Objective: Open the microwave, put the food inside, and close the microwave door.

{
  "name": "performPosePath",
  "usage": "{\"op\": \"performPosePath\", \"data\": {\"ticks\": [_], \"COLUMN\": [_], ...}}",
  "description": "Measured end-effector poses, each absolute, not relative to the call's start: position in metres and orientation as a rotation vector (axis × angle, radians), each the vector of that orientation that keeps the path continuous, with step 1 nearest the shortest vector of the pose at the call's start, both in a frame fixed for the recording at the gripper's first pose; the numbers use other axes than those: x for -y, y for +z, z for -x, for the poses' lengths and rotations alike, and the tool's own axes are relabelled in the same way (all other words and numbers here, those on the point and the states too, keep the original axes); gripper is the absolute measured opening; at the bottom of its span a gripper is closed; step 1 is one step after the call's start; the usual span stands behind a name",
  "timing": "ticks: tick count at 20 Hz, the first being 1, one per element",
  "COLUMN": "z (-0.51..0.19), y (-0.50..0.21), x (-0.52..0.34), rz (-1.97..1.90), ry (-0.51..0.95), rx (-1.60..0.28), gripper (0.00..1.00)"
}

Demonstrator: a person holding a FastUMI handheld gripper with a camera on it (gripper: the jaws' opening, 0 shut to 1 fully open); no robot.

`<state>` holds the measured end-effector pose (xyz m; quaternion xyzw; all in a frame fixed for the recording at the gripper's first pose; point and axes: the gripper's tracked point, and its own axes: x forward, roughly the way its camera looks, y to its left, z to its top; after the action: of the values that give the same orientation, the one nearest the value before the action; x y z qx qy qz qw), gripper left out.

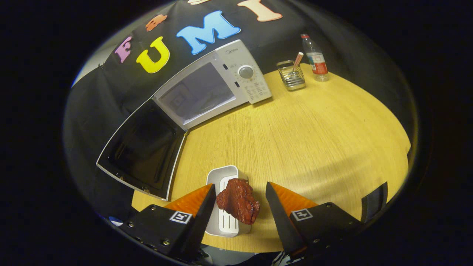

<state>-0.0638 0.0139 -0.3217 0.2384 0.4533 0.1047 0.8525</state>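
A white microwave stands at the back of the round wooden table, its door swung wide open toward the left. Its cavity looks bare. A reddish-brown piece of meat lies on a small white slotted tray near the table's front edge. My gripper hovers over it, open, with the meat lying between the two fingers and neither finger touching it.
A wire holder with a stick in it stands to the right of the microwave. A plastic water bottle stands just beyond it. Bare tabletop spreads between the tray and the microwave.
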Motion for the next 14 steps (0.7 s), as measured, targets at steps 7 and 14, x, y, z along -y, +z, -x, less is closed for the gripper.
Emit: {"op": "performPosePath", "data": {"ticks": [7, 14], "z": [0.072, 0.073], "y": [-0.332, -0.313], "x": [-0.014, -0.019], "rz": [-0.559, -0.651], "ry": [0.182, 0.158], "rx": [-0.969, -0.891], "gripper": [0.56, 0.2]}}
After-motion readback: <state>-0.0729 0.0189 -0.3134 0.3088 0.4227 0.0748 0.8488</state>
